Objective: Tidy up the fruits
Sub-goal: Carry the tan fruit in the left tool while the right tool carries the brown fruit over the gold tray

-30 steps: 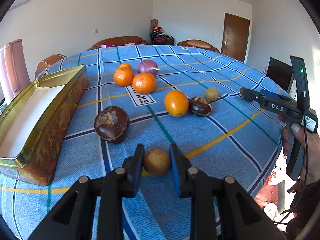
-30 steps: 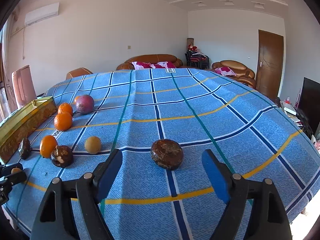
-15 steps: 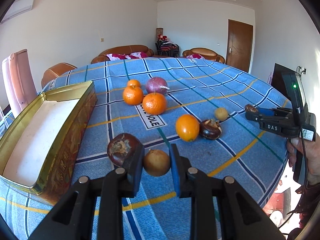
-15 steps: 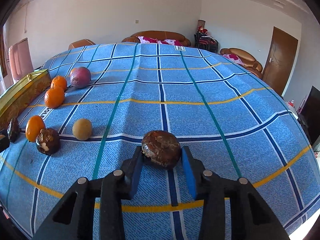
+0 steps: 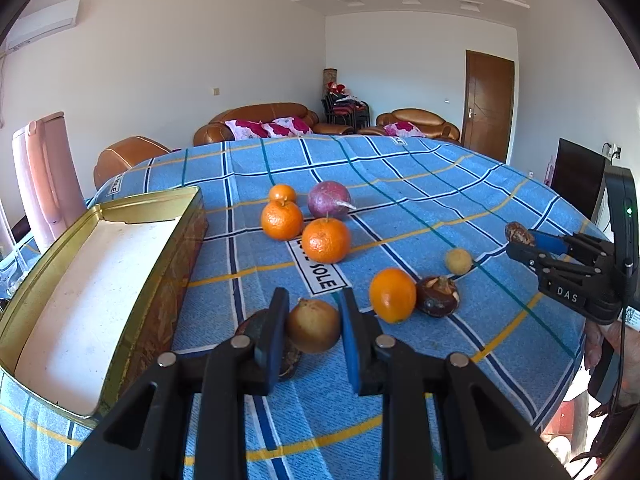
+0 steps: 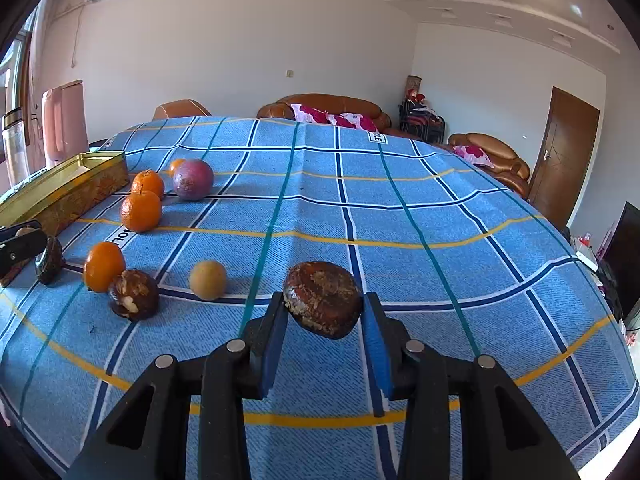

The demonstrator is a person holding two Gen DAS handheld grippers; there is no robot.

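Gripping, left gripper (image 5: pixel 313 336): fingers pinching a tan round fruit (image 5: pixel 313 331) at lower centre of the left wrist frame, raised just above the cloth.
Gripping, right gripper (image 6: pixel 323 320): blue-padded fingers (image 6: pixel 275 336) pinching a dark brown crusted fruit (image 6: pixel 323 299) at lower centre of the right wrist frame; same gripper at far right edge of the left wrist frame, fruit at its tips.
Tin (image 5: pixel 100 280): gold, open, white inside, at left of the left wrist frame; nothing visible in it.
Oranges: two (image 5: pixel 281 220) (image 5: pixel 326 240) with a smaller one (image 5: pixel 282 193) behind, centre of the frame, beside a purple round fruit (image 5: pixel 329 200).
Loose fruit: oval orange (image 5: pixel 392 295) touching a dark split fruit (image 5: pixel 437 296), small yellow ball (image 5: pixel 459 261) just beyond, right of centre.
Hidden fruit: dark one (image 5: pixel 290 356) behind the left finger, mostly covered.
Counter (image 5: pixel 420 184): blue checked cloth with yellow and teal lines.
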